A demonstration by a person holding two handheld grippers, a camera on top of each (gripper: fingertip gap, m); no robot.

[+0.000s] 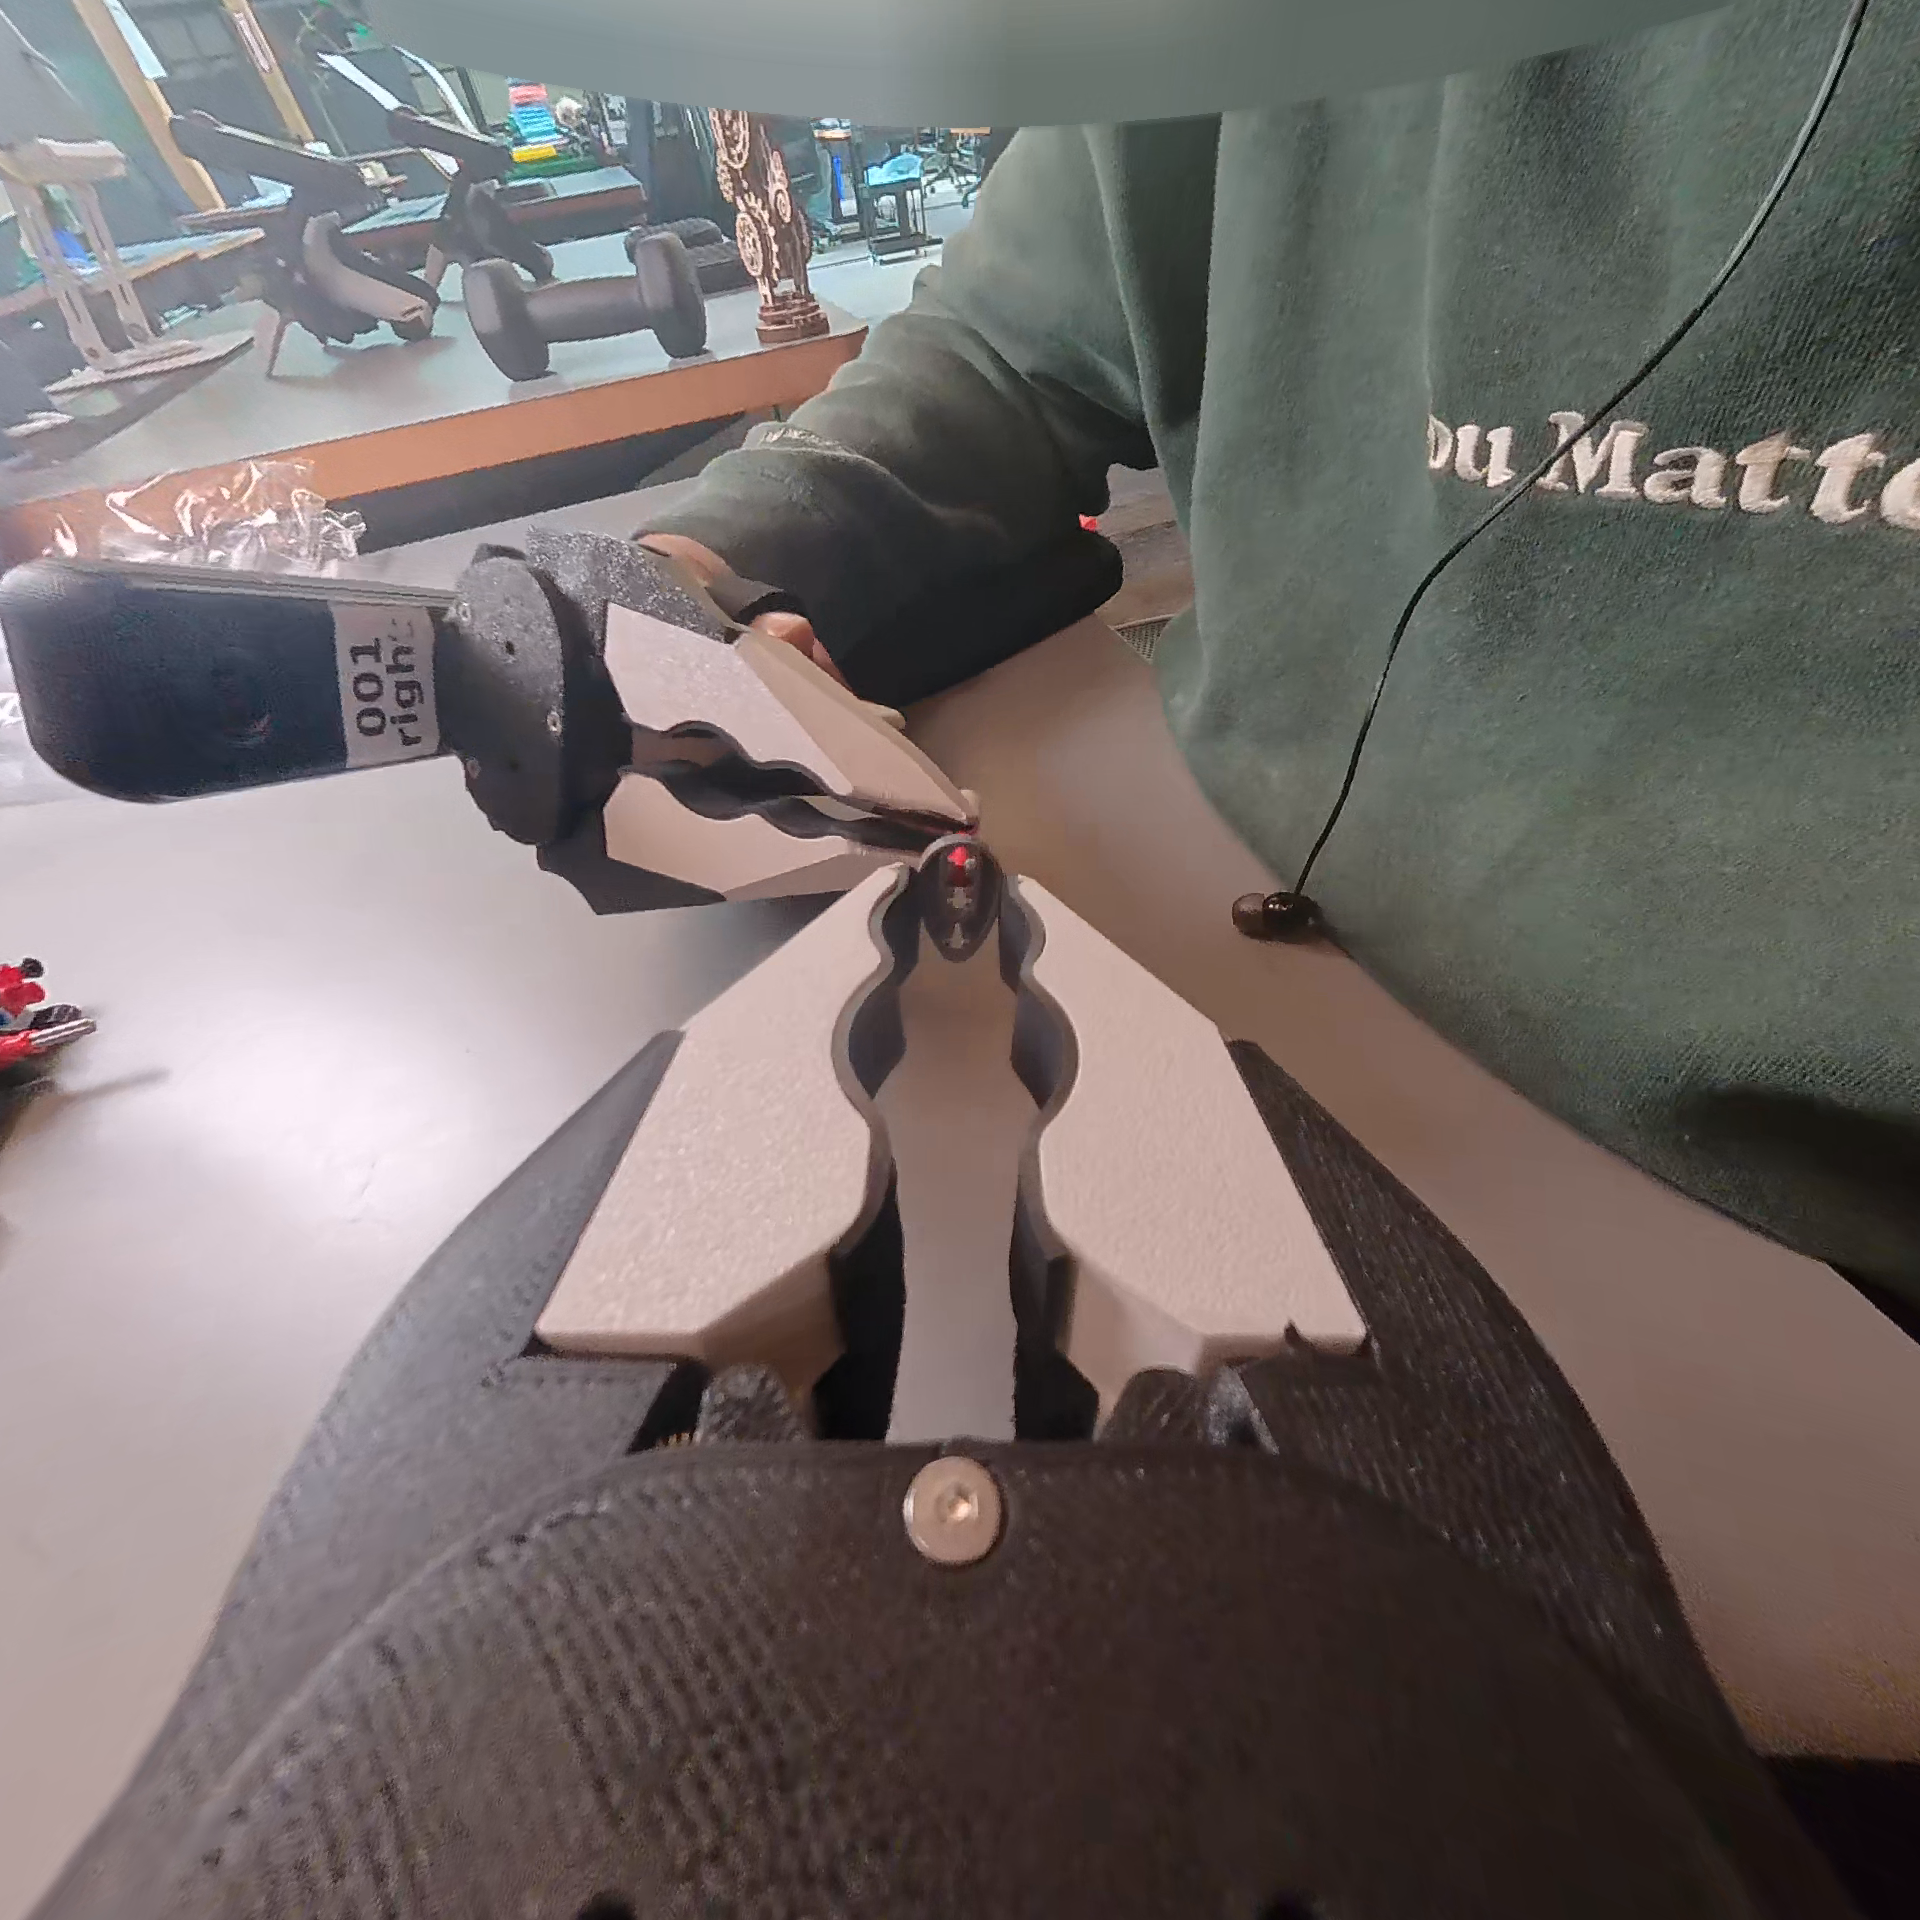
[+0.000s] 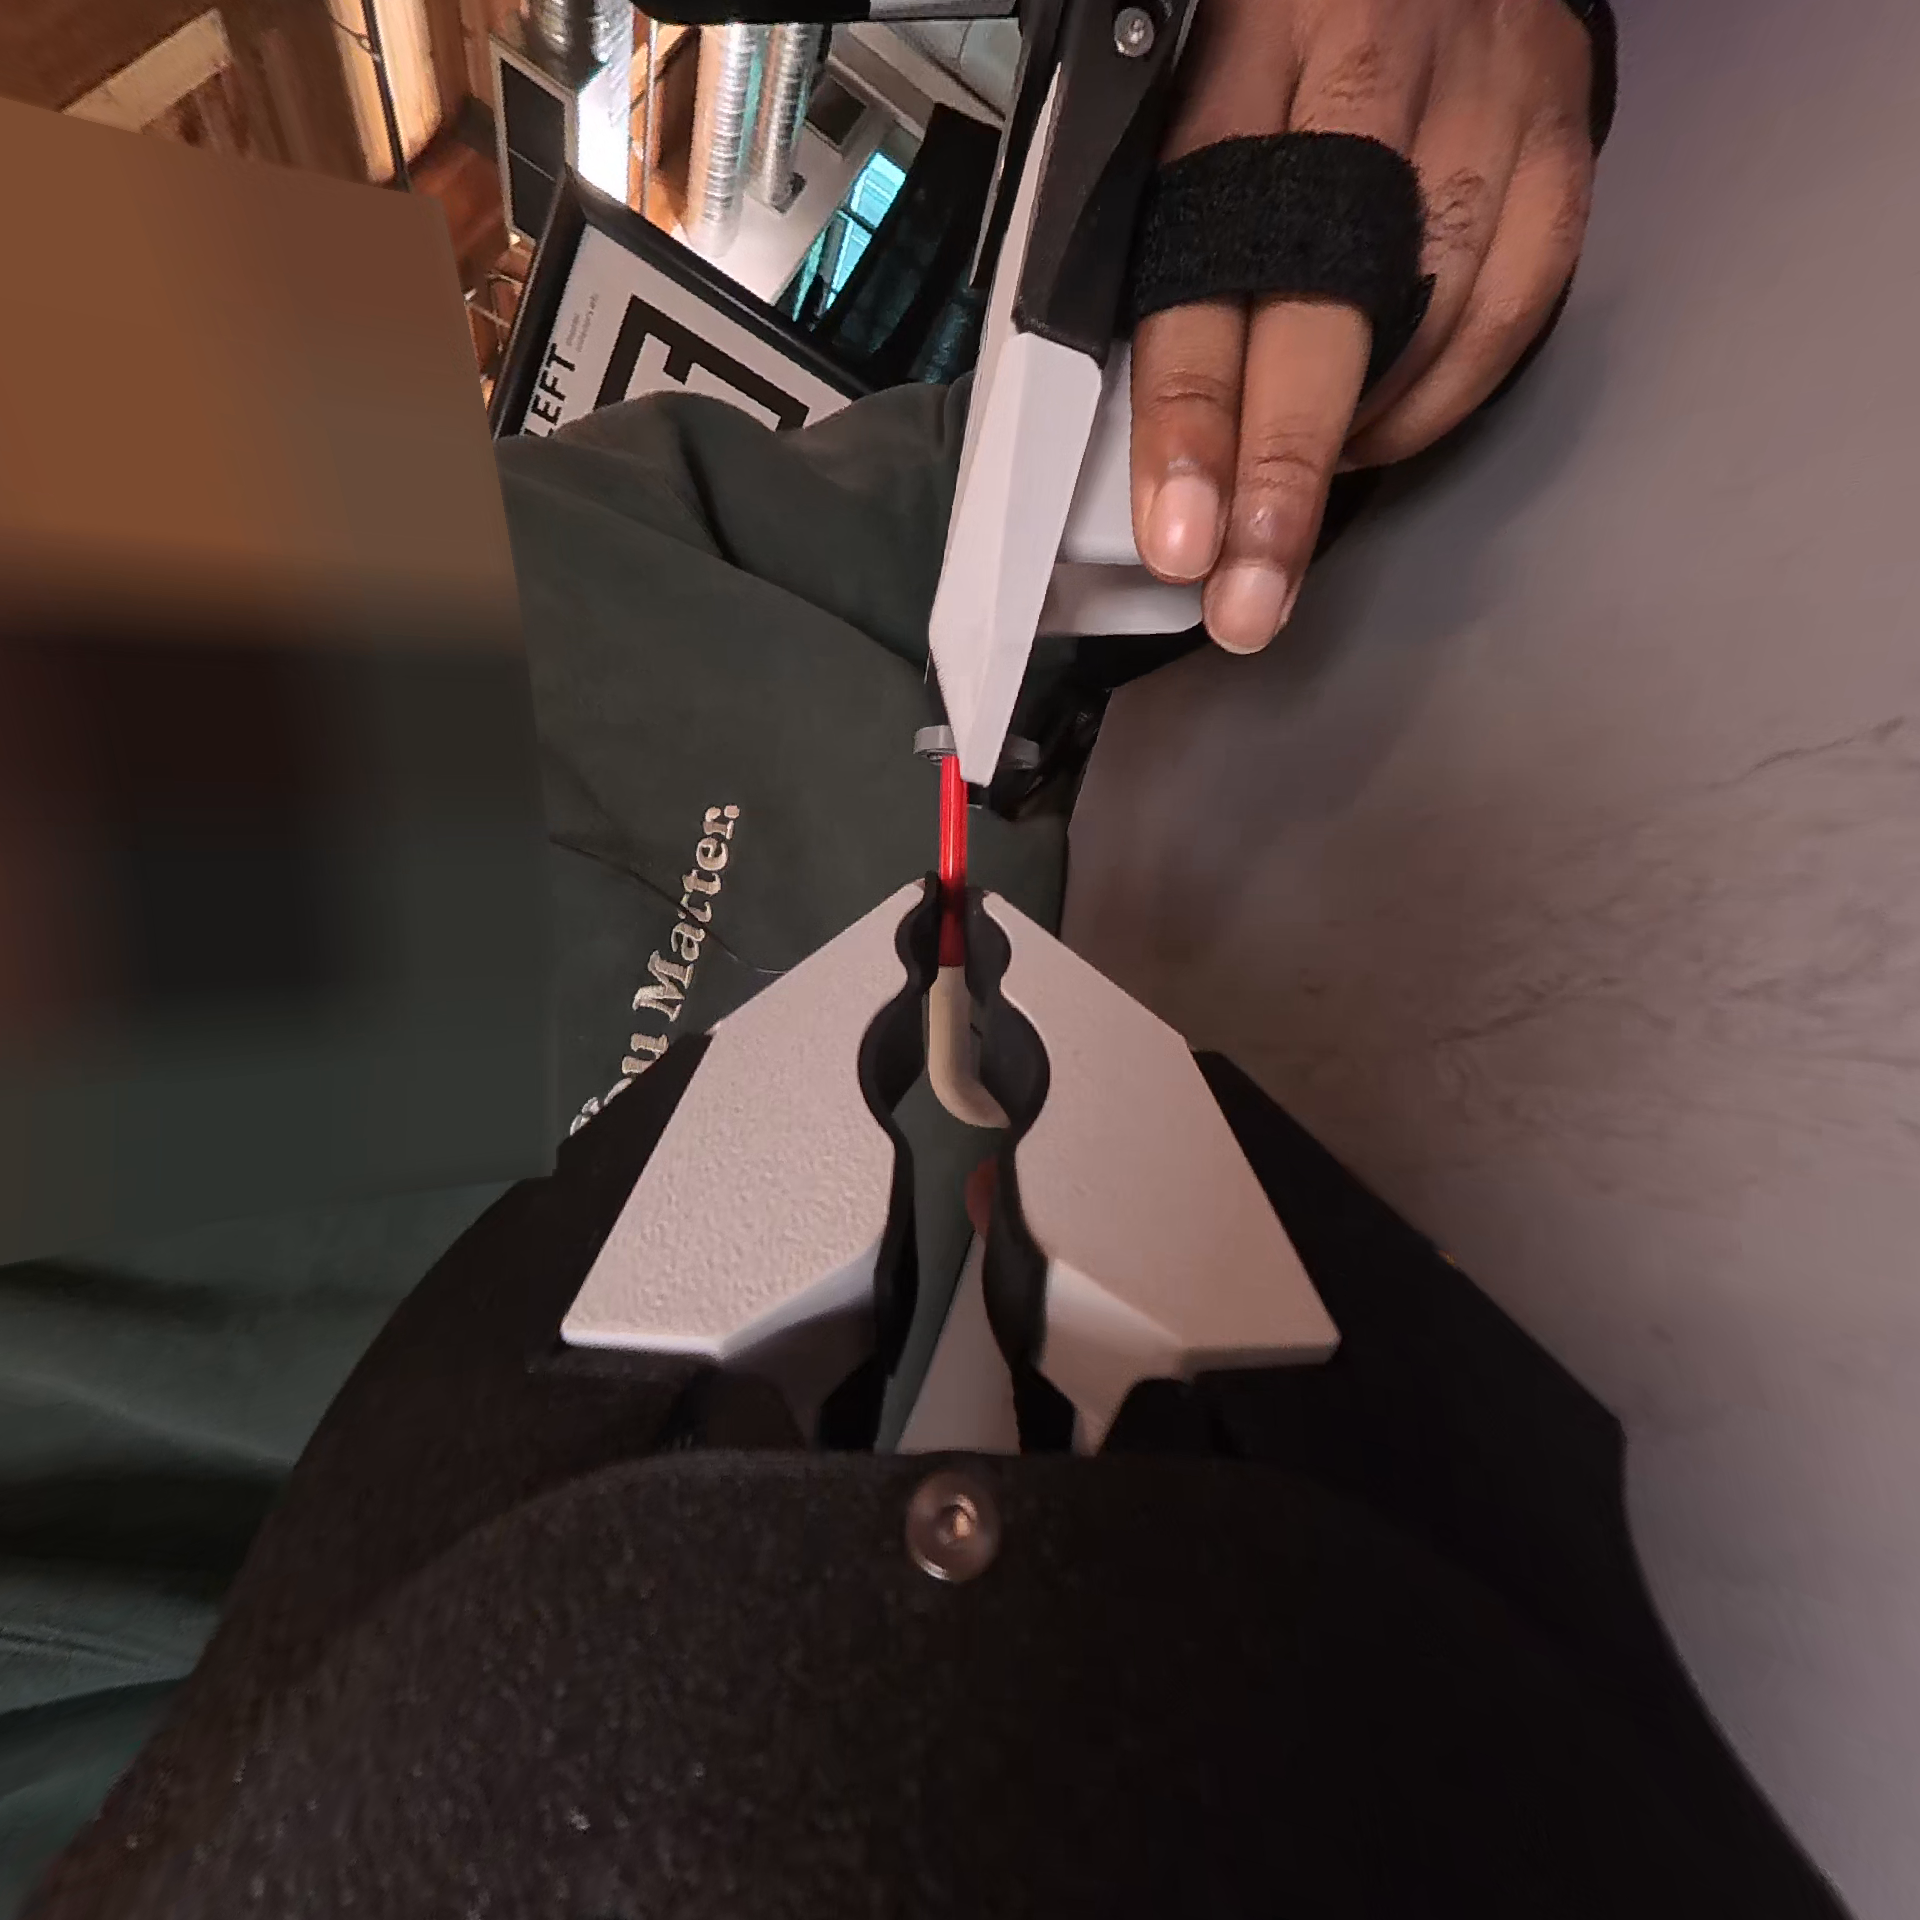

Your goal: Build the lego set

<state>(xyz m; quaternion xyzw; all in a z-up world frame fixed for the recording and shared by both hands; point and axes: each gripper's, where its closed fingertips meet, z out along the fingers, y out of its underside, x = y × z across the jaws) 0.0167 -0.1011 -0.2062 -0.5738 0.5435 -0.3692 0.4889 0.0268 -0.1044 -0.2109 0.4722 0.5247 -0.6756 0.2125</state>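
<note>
In the left wrist view my left gripper (image 1: 956, 883) is shut on a small dark grey flat beam with holes (image 1: 956, 920), held upright above the table. A thin red axle (image 1: 958, 857) sits at the beam's top hole. My right gripper (image 1: 961, 826) comes in from the left, shut on that axle. In the right wrist view my right gripper (image 2: 951, 899) pinches the red axle (image 2: 952, 831). The axle runs straight ahead to the grey beam (image 2: 933, 741), seen edge-on at the tip of the left gripper (image 2: 982, 769). A hand (image 2: 1247, 416) holds that gripper.
The pale table (image 1: 208, 1143) has red and black toy parts (image 1: 31, 1013) at its left edge and a clear plastic bag (image 1: 229, 520) farther back. A person in a green sweatshirt (image 1: 1558, 727) sits close behind the grippers. A dumbbell (image 1: 587, 312) stands on a far bench. Only a small space, under 4 cm, lies between the two pairs of fingers.
</note>
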